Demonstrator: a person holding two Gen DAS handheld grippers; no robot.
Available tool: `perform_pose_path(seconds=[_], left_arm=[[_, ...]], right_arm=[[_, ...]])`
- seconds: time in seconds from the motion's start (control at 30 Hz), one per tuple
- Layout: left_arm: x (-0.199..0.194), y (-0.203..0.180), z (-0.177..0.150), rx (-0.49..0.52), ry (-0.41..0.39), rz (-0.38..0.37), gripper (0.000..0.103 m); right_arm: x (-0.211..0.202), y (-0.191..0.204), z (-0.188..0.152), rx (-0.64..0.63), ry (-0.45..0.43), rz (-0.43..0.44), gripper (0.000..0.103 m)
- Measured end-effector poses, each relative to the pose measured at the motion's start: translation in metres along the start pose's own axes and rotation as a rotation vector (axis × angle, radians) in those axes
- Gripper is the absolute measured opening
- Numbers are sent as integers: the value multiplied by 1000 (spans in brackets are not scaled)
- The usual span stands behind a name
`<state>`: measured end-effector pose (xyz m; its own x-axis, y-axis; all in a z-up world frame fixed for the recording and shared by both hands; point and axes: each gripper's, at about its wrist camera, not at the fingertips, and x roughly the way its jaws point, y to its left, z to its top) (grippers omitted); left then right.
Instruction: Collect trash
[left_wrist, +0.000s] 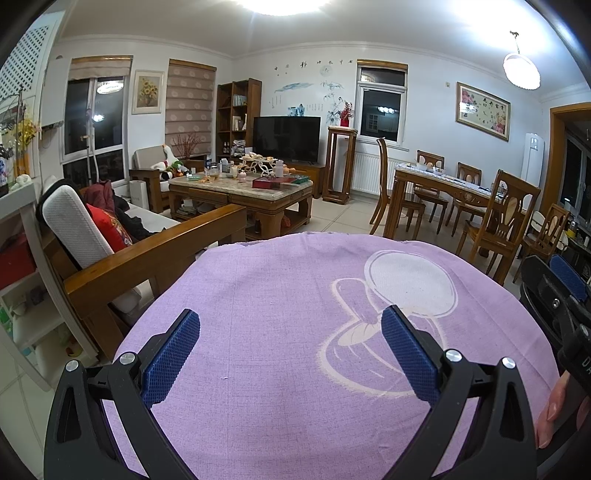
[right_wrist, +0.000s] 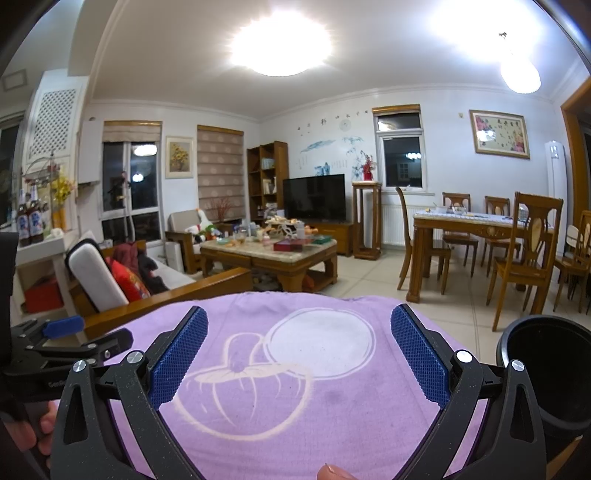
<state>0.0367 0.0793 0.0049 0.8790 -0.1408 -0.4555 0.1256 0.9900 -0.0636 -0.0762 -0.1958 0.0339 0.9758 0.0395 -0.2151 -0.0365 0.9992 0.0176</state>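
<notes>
Both tools, left and right, gape over bare purple cloth.

You face a living room with white walls and a pale tiled floor. A wooden sofa stands left, a cluttered coffee table before a dark television, a dining table with chairs right; ceiling lamp glaring.

Both tools spread wide, empty
</notes>
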Motion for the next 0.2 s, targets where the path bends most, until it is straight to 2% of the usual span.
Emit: perform_pose_path(seconds=[0.2], left_arm=[[0, 1, 1, 0, 0, 0, 98]], right_arm=[[0, 1, -1, 1, 0, 0, 98]])
